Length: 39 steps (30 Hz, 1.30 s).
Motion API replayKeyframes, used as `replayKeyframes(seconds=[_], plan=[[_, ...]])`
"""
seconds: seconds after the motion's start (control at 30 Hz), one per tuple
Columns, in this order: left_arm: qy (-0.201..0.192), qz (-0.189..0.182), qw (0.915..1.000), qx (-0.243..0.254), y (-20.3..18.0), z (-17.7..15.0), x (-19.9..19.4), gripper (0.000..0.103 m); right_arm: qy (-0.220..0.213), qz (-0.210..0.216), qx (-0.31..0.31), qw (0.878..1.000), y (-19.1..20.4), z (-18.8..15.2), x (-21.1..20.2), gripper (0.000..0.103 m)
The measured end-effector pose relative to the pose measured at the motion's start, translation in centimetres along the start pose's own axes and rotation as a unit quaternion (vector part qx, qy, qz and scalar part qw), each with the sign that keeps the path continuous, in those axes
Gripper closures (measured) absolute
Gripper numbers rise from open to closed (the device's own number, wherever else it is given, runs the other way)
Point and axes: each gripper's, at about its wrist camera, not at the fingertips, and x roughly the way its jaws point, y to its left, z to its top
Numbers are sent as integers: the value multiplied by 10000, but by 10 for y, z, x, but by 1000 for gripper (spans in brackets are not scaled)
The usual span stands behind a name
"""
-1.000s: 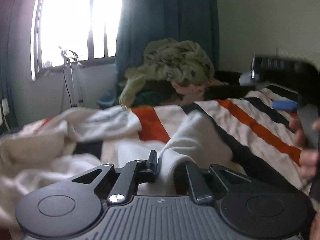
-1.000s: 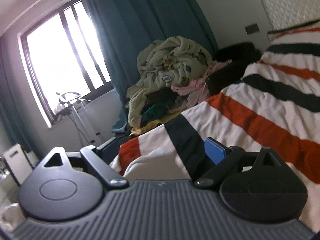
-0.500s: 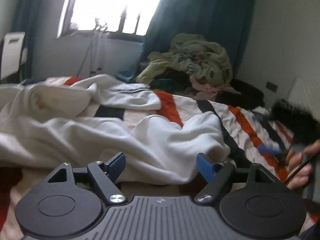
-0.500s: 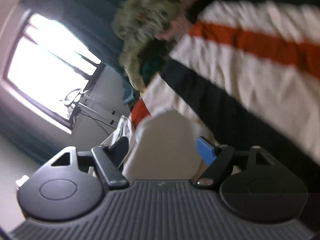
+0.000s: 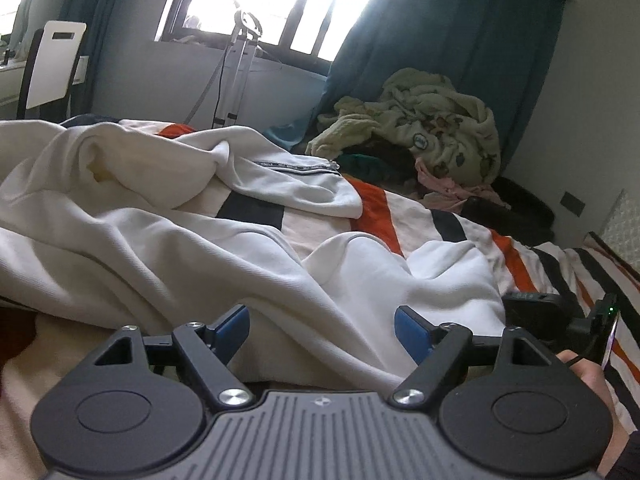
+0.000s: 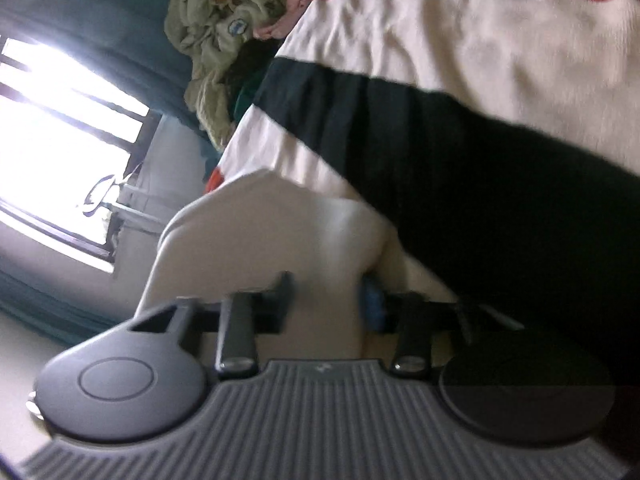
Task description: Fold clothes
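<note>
A white sweatshirt lies crumpled across the striped bedspread. My left gripper is open and empty, its blue pads just in front of the sweatshirt's near fold. My right gripper is rolled sideways, its jaws closed on a white fold of the sweatshirt. The right gripper also shows in the left wrist view at the sweatshirt's right end, held by a hand.
A heap of clothes with a pale green blanket sits at the far end of the bed by the teal curtain. A white chair stands at the far left, and a metal stand under the window.
My left gripper let go of the white fold, opened and drew back. My right gripper rolled sideways and closed from open onto the sweatshirt's right end.
</note>
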Motion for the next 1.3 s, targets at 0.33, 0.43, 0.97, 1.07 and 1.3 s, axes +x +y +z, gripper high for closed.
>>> replayKeyframes(seconds=[0.33, 0.43, 0.97, 1.07, 1.3], plan=[[-403, -14, 9992, 50, 7, 19, 1, 22, -1438, -54, -680, 9873, 40, 65, -78, 97], [-553, -70, 9984, 12, 8, 23, -5, 21, -1735, -252, -1014, 9793, 45, 91, -108, 97], [83, 1819, 9513, -2487, 180, 56, -83, 15, -329, -891, 1037, 9901, -79, 123, -95, 97], [131, 2104, 9287, -3051, 229, 56, -100, 15, -315, -868, 1010, 9906, -75, 121, -97, 97], [-413, 1404, 8377, -5262, 304, 20, -93, 29, -247, -857, 1204, 9887, -80, 122, -92, 97]])
